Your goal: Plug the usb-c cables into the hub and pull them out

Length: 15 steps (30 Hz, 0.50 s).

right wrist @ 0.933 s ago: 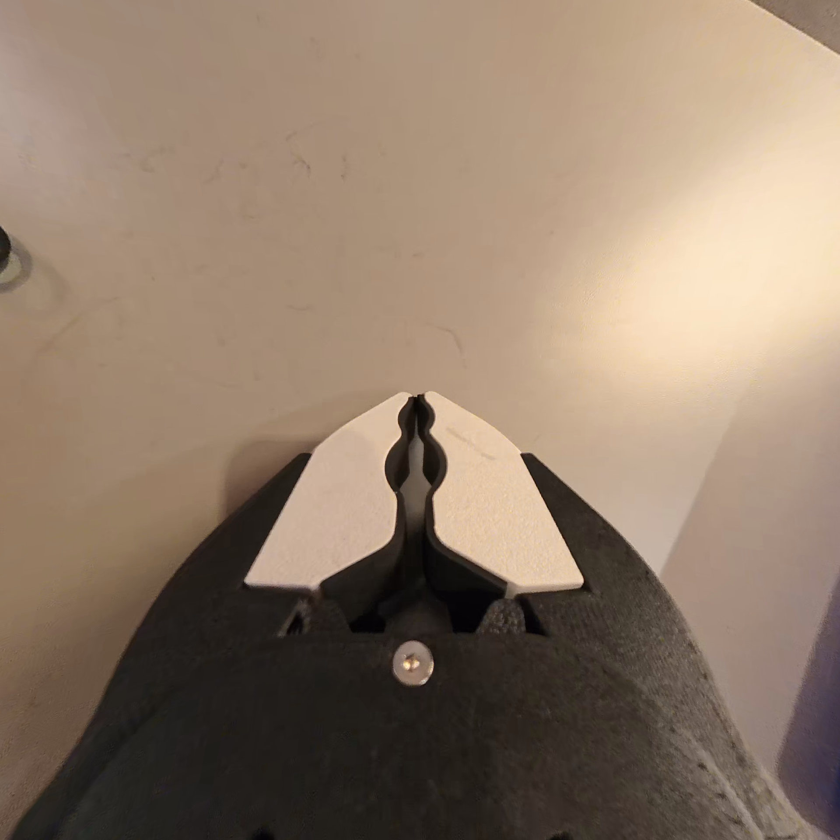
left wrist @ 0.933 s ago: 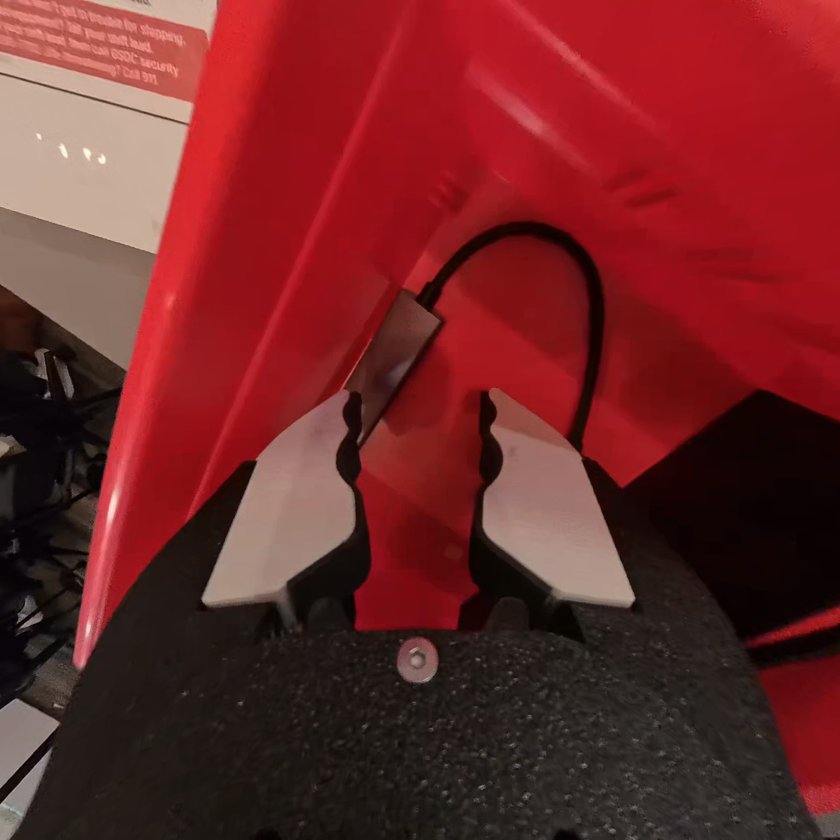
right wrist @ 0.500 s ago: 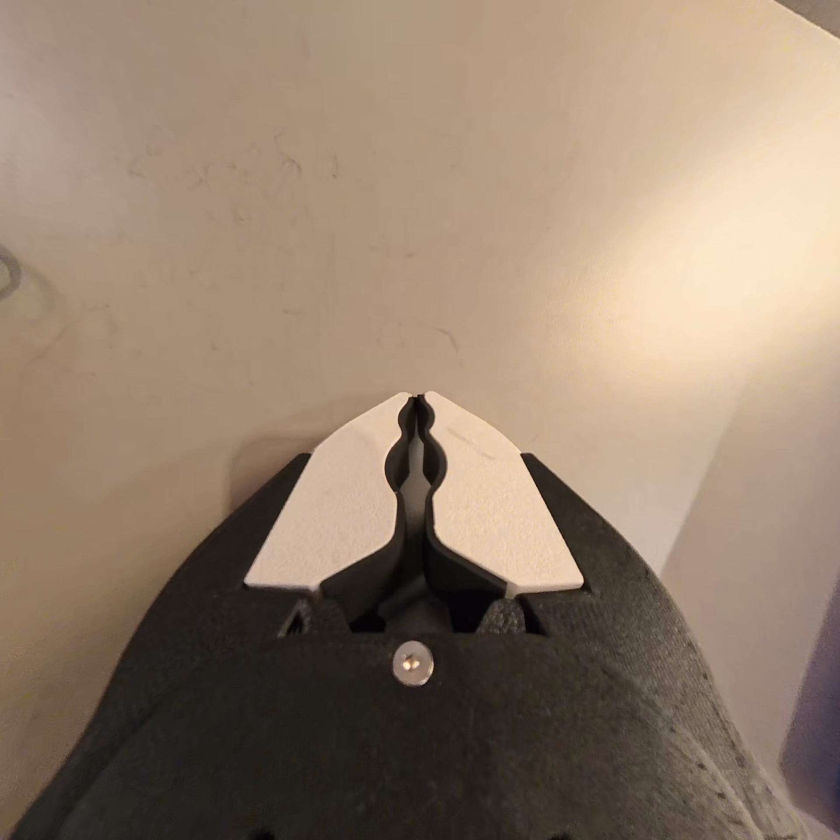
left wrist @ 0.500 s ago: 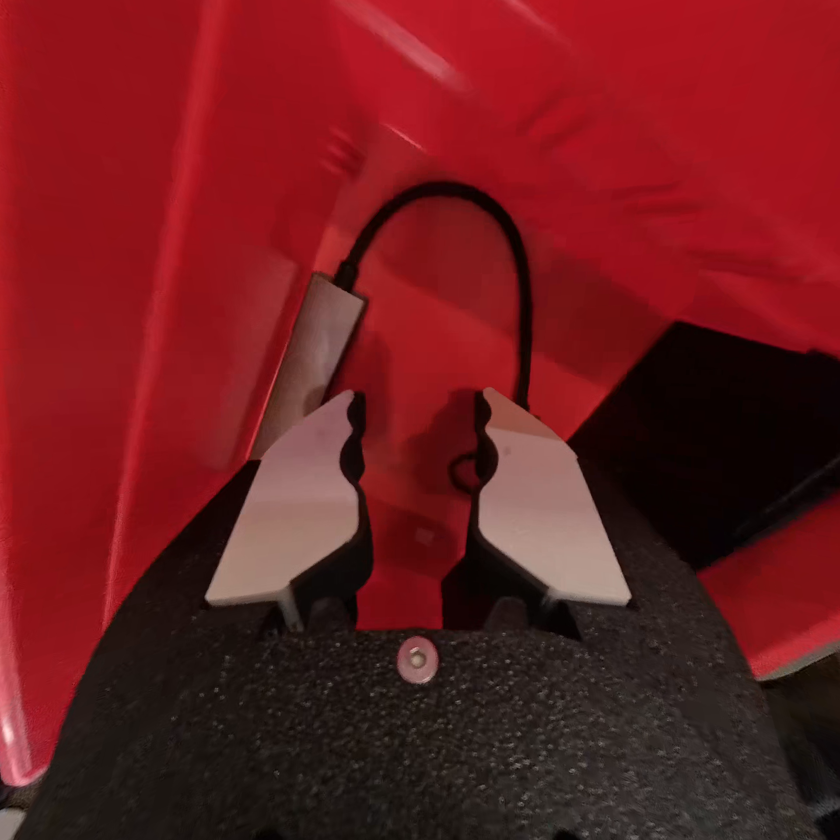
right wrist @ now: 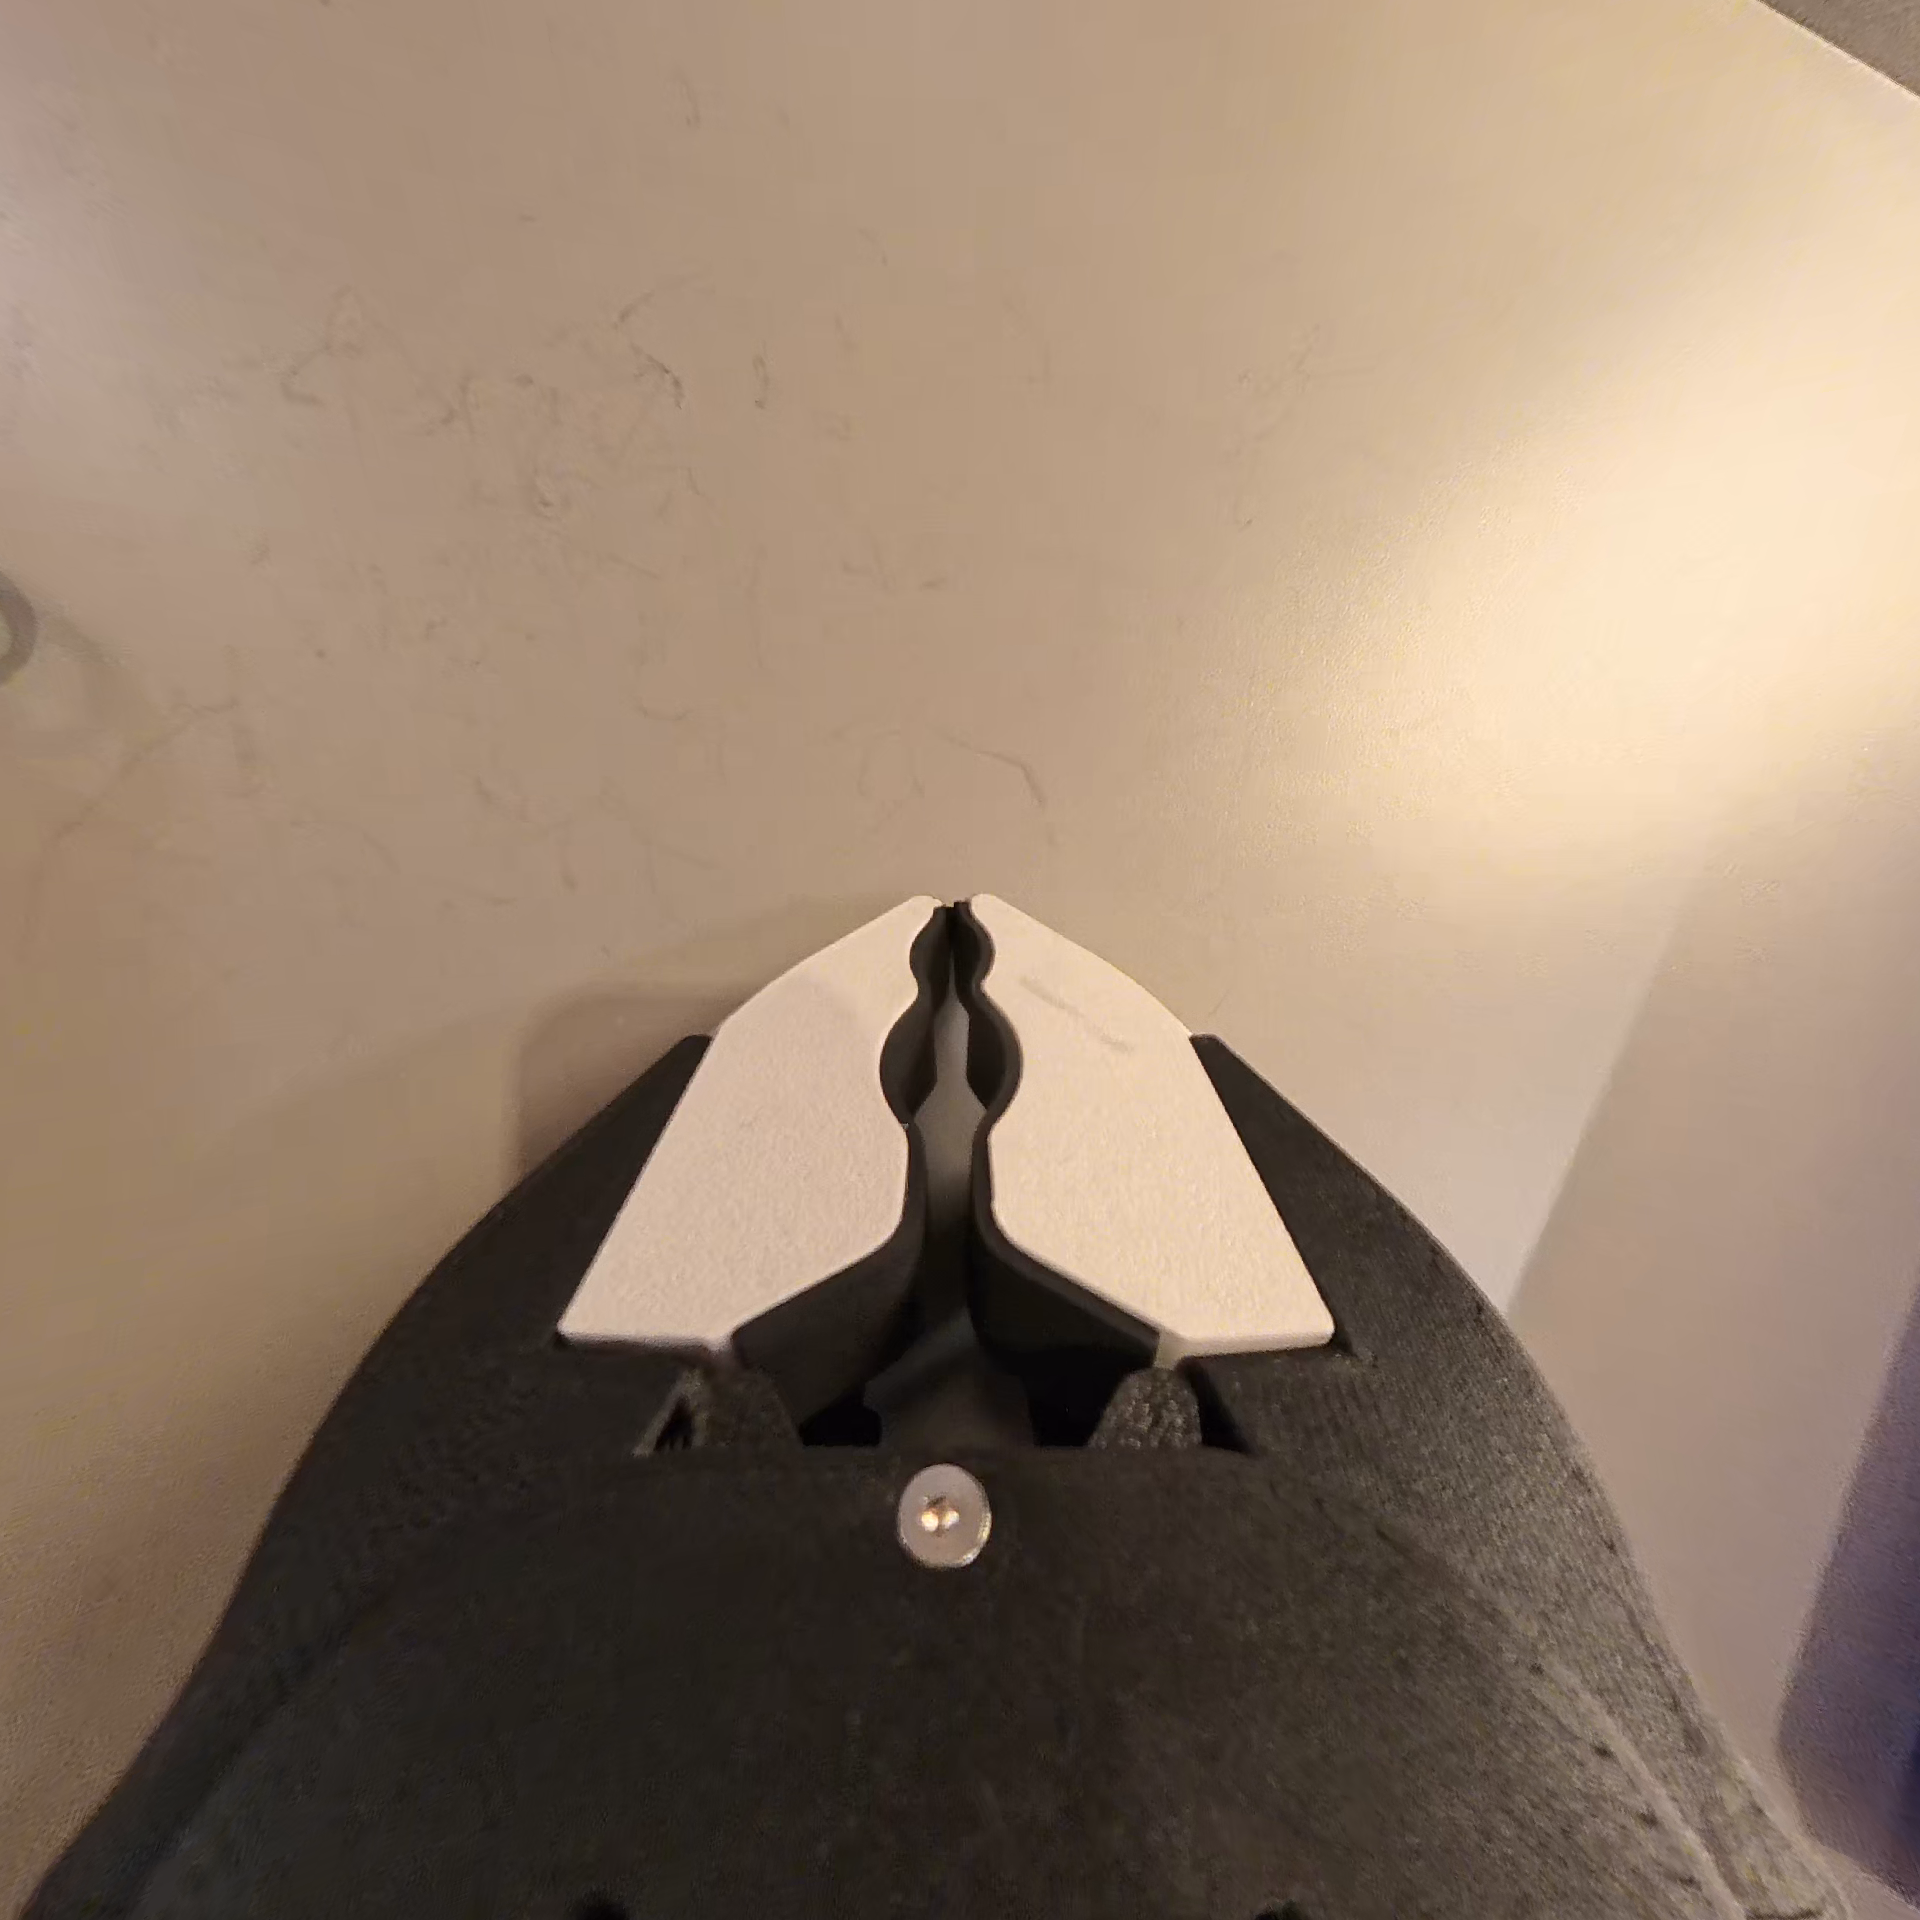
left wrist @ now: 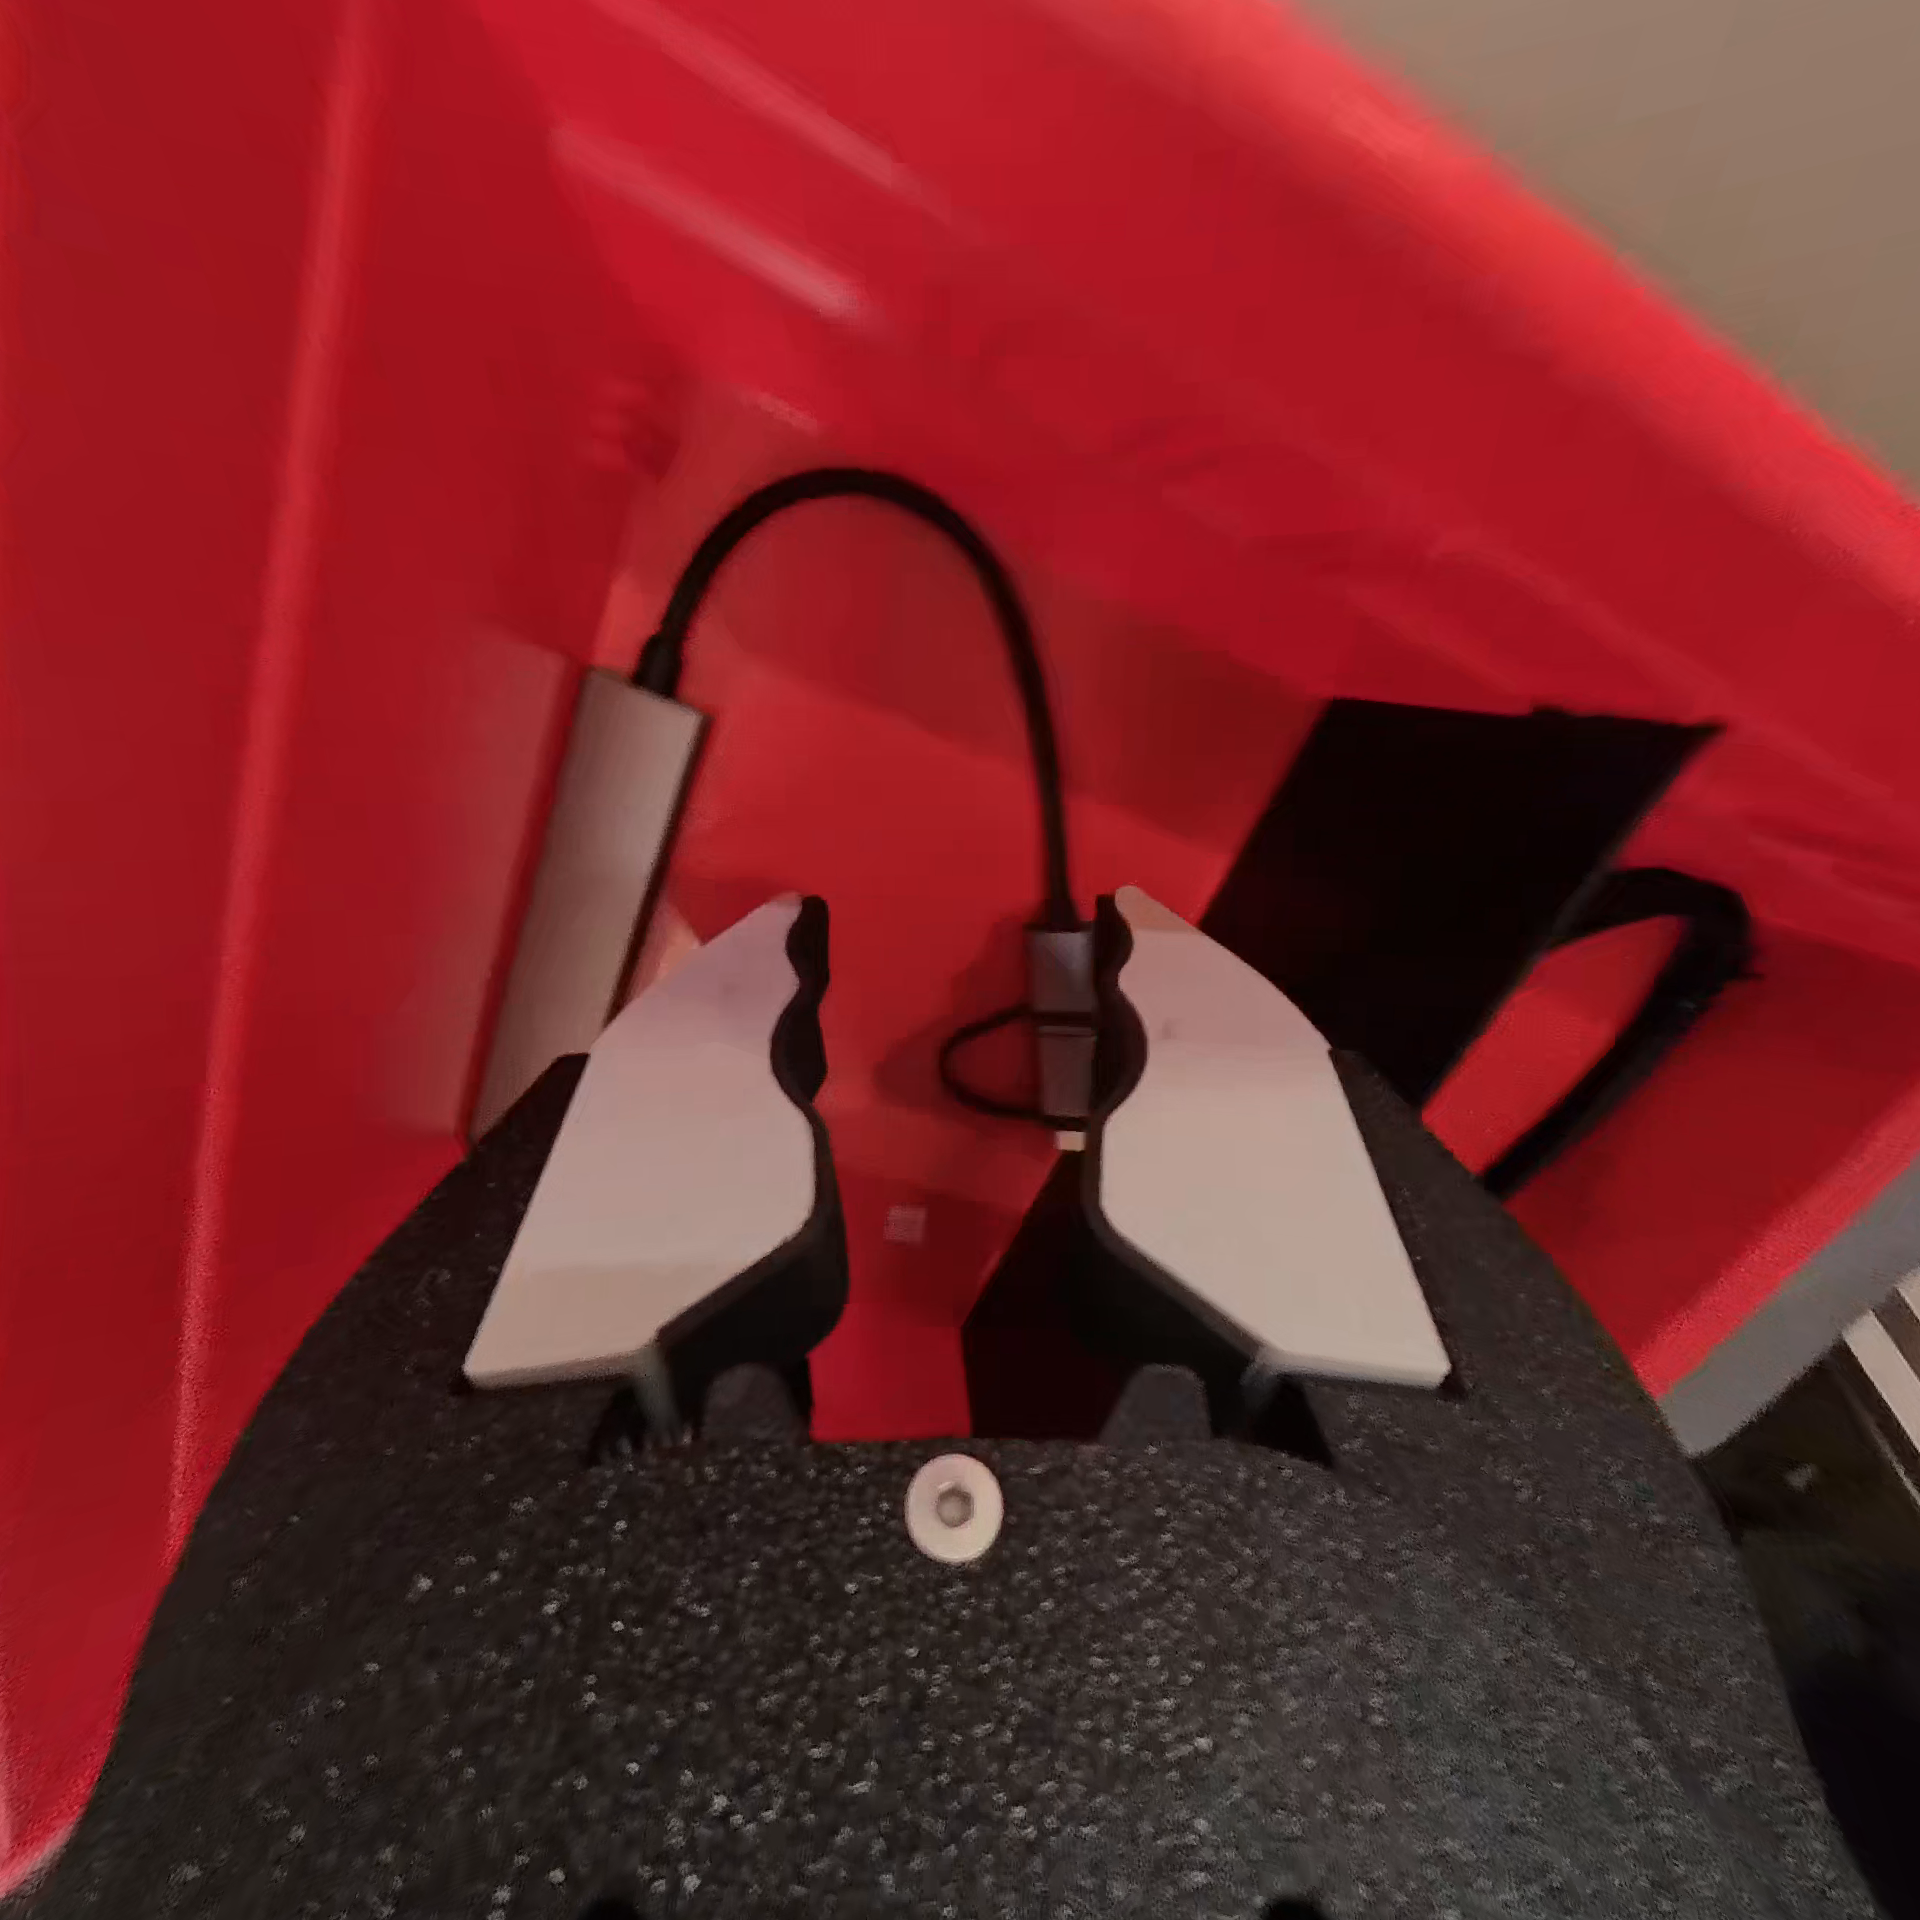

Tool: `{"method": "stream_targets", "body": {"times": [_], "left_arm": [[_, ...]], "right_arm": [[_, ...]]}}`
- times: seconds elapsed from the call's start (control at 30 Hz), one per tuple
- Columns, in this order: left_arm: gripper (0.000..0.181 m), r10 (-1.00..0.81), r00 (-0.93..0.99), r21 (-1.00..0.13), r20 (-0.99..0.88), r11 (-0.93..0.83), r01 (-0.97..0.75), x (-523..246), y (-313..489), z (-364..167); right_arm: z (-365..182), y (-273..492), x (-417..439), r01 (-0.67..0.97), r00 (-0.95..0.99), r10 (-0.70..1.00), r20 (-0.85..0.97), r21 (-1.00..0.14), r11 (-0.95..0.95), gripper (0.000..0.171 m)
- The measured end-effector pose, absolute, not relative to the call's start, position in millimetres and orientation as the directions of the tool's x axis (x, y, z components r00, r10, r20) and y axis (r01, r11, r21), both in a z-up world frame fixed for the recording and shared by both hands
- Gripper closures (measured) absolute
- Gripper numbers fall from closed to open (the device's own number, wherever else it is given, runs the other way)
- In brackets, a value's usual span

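Observation:
In the left wrist view, a slim grey hub (left wrist: 613,831) lies along the left inner wall of a red bin (left wrist: 1143,364). Its black cable (left wrist: 977,582) arcs over to a grey plug (left wrist: 1062,1023) with a small tethered adapter loop. My left gripper (left wrist: 961,925) is open inside the bin. The plug sits just inside its right finger (left wrist: 1216,1091); the hub lies beyond and outside its left finger. In the right wrist view, my right gripper (right wrist: 951,909) is shut and empty, tips against a cream surface (right wrist: 935,416).
A black flat item (left wrist: 1434,873) and a bundled black cable (left wrist: 1662,966) lie at the bin's right side. The bin's red walls close in on the left and far side. A dark object (right wrist: 1860,1455) stands at the right edge of the right wrist view. Spacing between my two grippers at the tips: around 70 cm. My left gripper's tips are some 4 cm from the grey plug (left wrist: 1062,1023). The slim grey hub (left wrist: 613,831) is about 4 cm from my left fingertips.
The left gripper has moved down and rightward in the bin; the hub has shifted left in view and the cable's plug has come into sight between the fingers. The right gripper stayed shut and nearly still.

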<state>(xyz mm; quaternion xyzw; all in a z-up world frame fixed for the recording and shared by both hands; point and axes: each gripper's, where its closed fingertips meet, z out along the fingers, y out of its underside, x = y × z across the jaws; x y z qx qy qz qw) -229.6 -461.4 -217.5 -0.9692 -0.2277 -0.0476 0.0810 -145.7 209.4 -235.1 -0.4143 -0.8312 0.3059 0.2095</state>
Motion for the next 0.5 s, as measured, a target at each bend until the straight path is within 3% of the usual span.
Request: {"method": "stream_targets", "body": {"times": [0.03, 0.23, 0.33, 0.43, 0.5], "left_arm": [[0.132, 0.408, 0.901, -0.134, 0.148, -0.894, 0.427, -225, -456, -217], [0.132, 0.352, 0.921, -0.007, 0.168, -0.934, 0.358, -221, -435, -234], [0.159, 0.375, 0.923, 0.023, 0.083, -0.927, 0.375, -234, -437, -240], [0.177, 0.395, 0.910, 0.030, 0.128, -0.918, 0.395, -227, -435, -241], [0.177, 0.394, 0.912, 0.021, 0.115, -0.919, 0.395, -228, -435, -241]], "right_arm": [[-235, 209, -146, 0.561, -0.568, 0.817, 0.095, -0.682, 0.469, 0.171], [-235, 208, -153, 0.565, -0.559, 0.824, 0.098, -0.682, 0.465, 0.171], [-235, 208, -154, 0.568, -0.553, 0.828, 0.099, -0.682, 0.461, 0.171], [-235, 208, -154, 0.568, -0.549, 0.830, 0.100, -0.684, 0.458, 0.171], [-235, 208, -154, 0.568, -0.548, 0.830, 0.098, -0.685, 0.456, 0.171]]}}
